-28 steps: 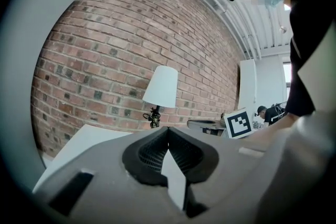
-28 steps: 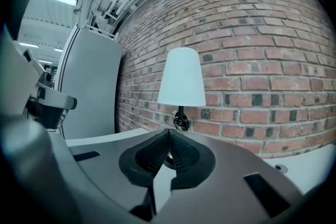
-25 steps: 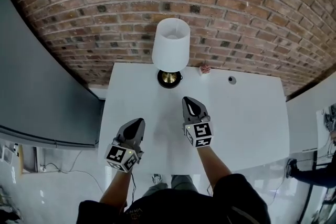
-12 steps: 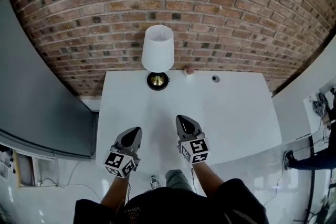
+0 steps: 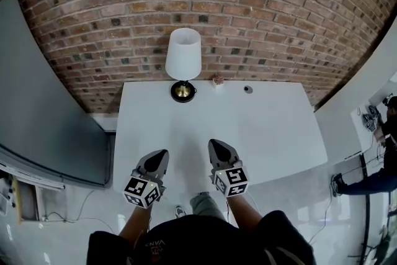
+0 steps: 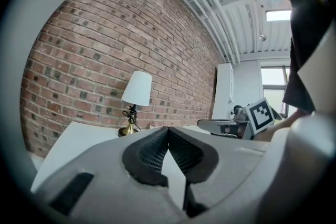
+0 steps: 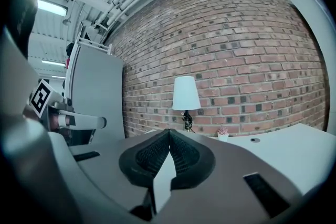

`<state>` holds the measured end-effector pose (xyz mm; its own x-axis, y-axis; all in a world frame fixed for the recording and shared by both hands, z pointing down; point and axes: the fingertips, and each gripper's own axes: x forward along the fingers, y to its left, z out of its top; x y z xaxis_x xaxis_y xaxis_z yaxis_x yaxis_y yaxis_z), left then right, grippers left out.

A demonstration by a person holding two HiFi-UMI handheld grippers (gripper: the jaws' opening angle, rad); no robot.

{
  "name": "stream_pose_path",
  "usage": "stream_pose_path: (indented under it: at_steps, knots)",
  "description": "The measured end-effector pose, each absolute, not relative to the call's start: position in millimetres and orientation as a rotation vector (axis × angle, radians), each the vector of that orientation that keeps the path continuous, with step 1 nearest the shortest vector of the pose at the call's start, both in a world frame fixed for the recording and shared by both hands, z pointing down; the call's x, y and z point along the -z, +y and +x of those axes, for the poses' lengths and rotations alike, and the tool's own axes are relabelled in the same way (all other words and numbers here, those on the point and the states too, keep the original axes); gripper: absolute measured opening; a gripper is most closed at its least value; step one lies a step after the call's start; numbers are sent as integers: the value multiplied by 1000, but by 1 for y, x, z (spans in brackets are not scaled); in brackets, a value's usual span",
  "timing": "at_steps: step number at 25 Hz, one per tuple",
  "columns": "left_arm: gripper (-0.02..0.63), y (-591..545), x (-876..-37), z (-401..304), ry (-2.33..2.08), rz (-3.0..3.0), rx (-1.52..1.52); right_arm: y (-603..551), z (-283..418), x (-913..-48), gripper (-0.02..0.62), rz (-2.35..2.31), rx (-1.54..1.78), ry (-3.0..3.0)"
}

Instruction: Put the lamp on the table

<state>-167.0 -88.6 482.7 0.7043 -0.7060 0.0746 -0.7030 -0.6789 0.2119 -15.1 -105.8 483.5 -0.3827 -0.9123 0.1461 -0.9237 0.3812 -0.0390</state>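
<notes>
The lamp (image 5: 183, 62), with a white shade and a brass base, stands upright at the back of the white table (image 5: 273, 133), close to the brick wall. It also shows in the left gripper view (image 6: 135, 97) and in the right gripper view (image 7: 186, 98). My left gripper (image 5: 160, 156) is shut and empty above the table's near edge, far from the lamp. Just to the right of it, my right gripper (image 5: 216, 146) is also shut and holds nothing. Both sets of jaws meet tip to tip in their own views (image 6: 168, 128) (image 7: 168, 131).
A small pink thing (image 5: 218, 79) and a dark round disc (image 5: 248, 89) lie at the table's back edge, right of the lamp. A grey panel (image 5: 43, 115) stands at the left. A person (image 5: 375, 164) is at the far right, on the glossy white floor.
Both grippers have drawn back from the lamp toward the table's near edge. The lamp stays standing at the back and looks smaller and farther away.
</notes>
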Motion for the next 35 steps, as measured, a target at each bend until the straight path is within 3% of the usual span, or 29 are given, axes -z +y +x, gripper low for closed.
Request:
stream_pose_path:
  at_steps: [35]
  knots:
    - [6, -61, -487, -182, -1156, 2691, 2, -68, -21, -477, -2, 1641, -158, -2505]
